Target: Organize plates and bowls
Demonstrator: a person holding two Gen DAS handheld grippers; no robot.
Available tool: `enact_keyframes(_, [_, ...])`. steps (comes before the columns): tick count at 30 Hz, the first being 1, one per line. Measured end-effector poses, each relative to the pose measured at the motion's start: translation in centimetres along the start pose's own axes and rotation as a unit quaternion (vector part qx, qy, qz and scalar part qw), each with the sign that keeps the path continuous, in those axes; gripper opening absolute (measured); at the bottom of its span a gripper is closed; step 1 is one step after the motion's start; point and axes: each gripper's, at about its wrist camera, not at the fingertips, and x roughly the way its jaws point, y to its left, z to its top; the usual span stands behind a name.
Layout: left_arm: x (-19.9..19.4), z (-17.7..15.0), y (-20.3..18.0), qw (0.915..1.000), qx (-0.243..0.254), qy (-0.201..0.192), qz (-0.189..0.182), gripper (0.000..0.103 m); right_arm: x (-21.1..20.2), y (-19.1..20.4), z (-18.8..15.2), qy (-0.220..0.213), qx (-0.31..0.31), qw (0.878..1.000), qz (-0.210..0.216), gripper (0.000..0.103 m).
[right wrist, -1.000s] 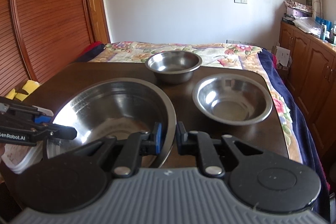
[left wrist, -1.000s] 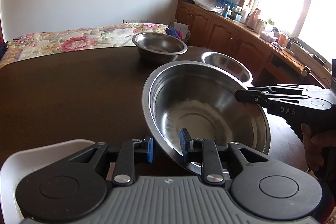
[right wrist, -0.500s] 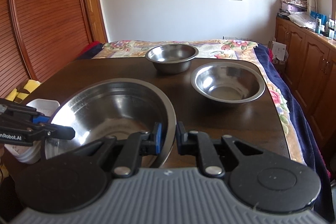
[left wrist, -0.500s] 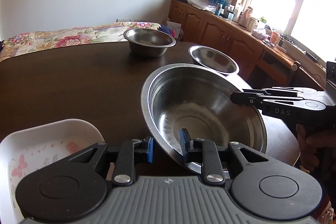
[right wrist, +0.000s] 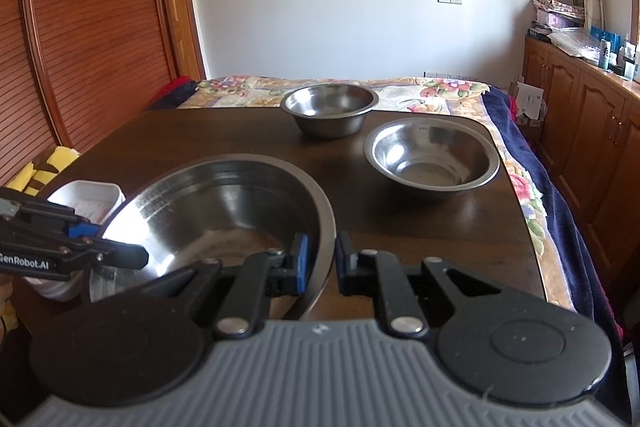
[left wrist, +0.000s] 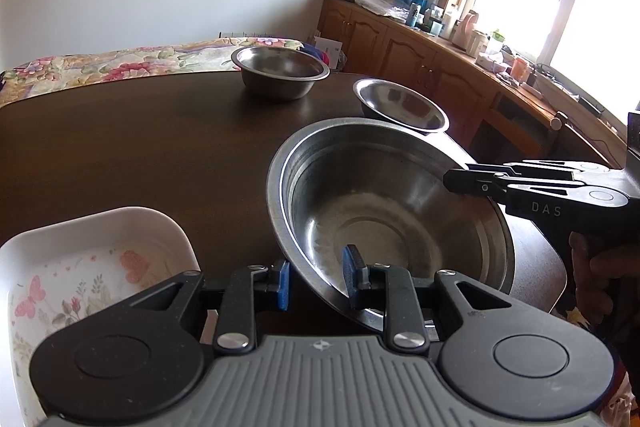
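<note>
I am holding the large round stainless-steel bowl (left wrist: 384, 211) from both sides, above the near part of the dark wooden desk (left wrist: 120, 155). My left gripper (left wrist: 316, 281) is pinching the bowl's near rim, one blue pad outside the wall and one inside. My right gripper (right wrist: 320, 261) is pinching the opposite rim the same way, its pads straddling the thin flange. The bowl is sitting tilted between them, and I cannot tell whether its base is touching the desk.

I am judging this bowl as stiff and fairly light for its width, but slick: polished metal against small pads, with only a narrow rim to bite on. Two opposed rim grips seem the sensible hold, since one pinch alone would likely let it swing or slip.

To the near left, a white rounded-square ceramic dish with a butterfly and flower print (left wrist: 92, 267) is lying just beside the bowl. Farther off, a deep small steel bowl (right wrist: 329, 109) is standing near the far edge, and a shallow wide steel bowl (right wrist: 432, 155) is resting at the far right, both well apart from my grippers.
</note>
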Motion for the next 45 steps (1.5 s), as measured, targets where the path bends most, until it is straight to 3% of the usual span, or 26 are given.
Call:
enact_keyframes(21, [-0.5,-0.6,-0.1,1.0000,0.001,0.001,-0.006,0.029,-0.8,0.0,-0.9,0.004,0.004,1.000,0.012,0.019])
enact_keyframes(27, [-0.7,-0.5,0.4,1.0000,-0.001,-0.004,0.008,0.035,-1.5,-0.4,0.2,-0.013,-0.004,1.000,0.006,0.020])
enact_keyframes(45, [-1.2,3.0,2.2,0.9985,0.002,-0.038,0.040,0.036,-0.6,-1.9,4.1,-0.048,-0.031,0.998,-0.009,0.020])
